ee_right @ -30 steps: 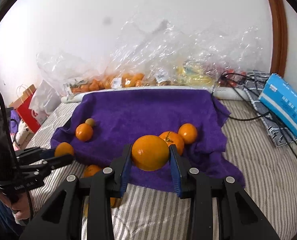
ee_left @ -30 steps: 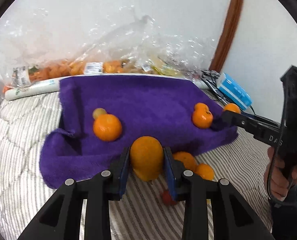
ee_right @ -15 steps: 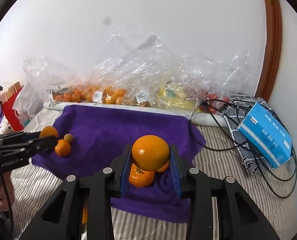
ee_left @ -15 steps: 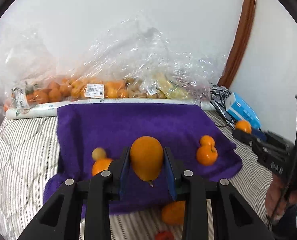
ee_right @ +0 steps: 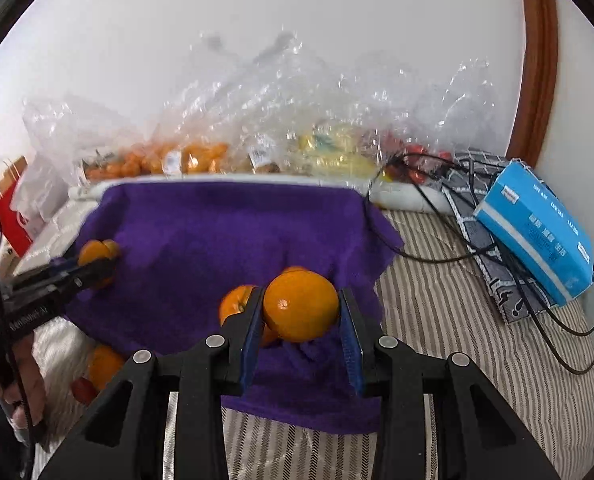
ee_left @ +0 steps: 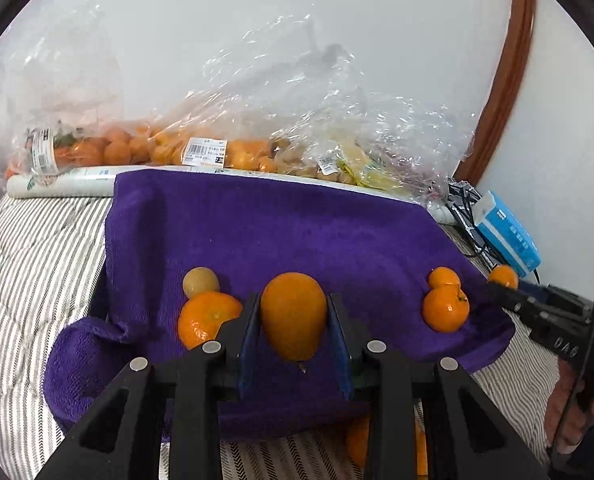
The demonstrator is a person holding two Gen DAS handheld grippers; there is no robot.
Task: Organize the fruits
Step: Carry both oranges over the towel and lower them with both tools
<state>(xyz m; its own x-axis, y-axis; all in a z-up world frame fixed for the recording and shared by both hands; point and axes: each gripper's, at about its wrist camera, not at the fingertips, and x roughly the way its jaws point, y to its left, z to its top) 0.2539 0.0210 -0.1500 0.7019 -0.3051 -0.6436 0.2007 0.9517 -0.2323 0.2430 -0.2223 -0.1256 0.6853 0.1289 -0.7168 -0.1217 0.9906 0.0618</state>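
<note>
My left gripper is shut on an oval orange fruit held over the near part of the purple towel. On the towel's left lie a tangerine and a small yellowish fruit; on its right lie two tangerines. My right gripper is shut on a round orange, held above the towel beside those two tangerines. More oranges lie on the striped bedding off the towel's near edge.
Clear plastic bags of fruit lie along the wall behind the towel. A blue tissue pack, black cables and a patterned cloth sit to the right. A small red fruit lies on the bedding. A red bag stands far left.
Both grippers have come forward over the towel with their fruits still held. The left one now sits beside the left tangerine, the right one close above the right pair.
</note>
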